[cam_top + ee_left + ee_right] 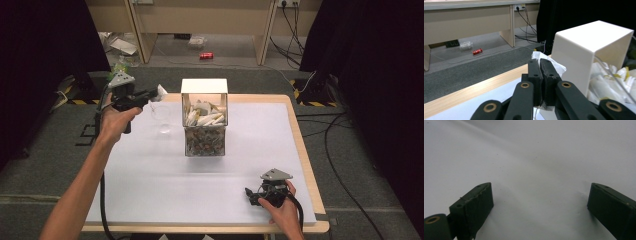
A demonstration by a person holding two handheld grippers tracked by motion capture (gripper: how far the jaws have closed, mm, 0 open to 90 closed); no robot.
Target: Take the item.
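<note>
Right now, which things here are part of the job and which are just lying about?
In play:
left gripper, shut on a white packet
clear box of packets with its white hood
clear cup
right gripper, open, low over the white mat

Lying about:
red can on the floor
floor cables

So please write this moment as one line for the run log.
left gripper: shut on white packet, beside box | right gripper: open, on table | plastic cup: upright
</note>
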